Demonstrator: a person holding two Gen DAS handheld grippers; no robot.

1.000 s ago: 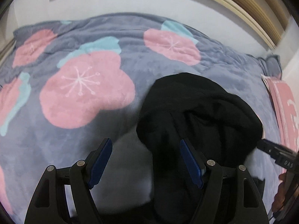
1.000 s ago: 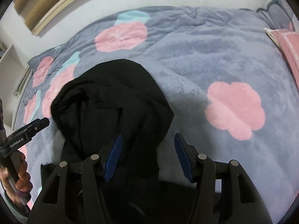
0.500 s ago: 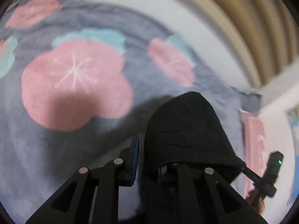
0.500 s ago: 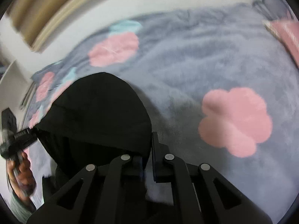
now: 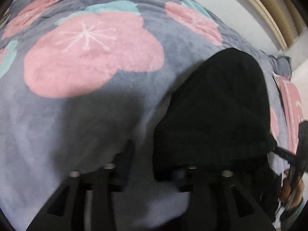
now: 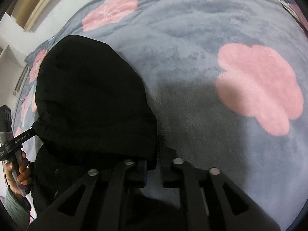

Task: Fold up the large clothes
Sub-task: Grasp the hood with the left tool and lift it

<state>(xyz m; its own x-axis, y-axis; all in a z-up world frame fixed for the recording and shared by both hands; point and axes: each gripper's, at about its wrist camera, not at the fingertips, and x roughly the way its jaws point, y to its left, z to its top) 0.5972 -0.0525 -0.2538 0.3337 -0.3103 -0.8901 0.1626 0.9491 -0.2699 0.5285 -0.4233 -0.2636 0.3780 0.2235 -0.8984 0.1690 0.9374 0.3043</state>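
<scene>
Left wrist view: left gripper (image 5: 154, 165) pinching near edge of black hoodie (image 5: 215, 115), hood lying on grey floral blanket (image 5: 77, 125); pink pillow (image 5: 292, 104) showing far right.

Right wrist view: right gripper (image 6: 154, 159) clamping hoodie's near right edge; person's hand (image 6: 17, 171) showing left.

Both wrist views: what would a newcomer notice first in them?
First, the black garment, a dark hooded mass lifted over the bed, with the left gripper and the right gripper each pinching one lower corner. Next, the grey blanket underneath, with its big pink flowers.
</scene>
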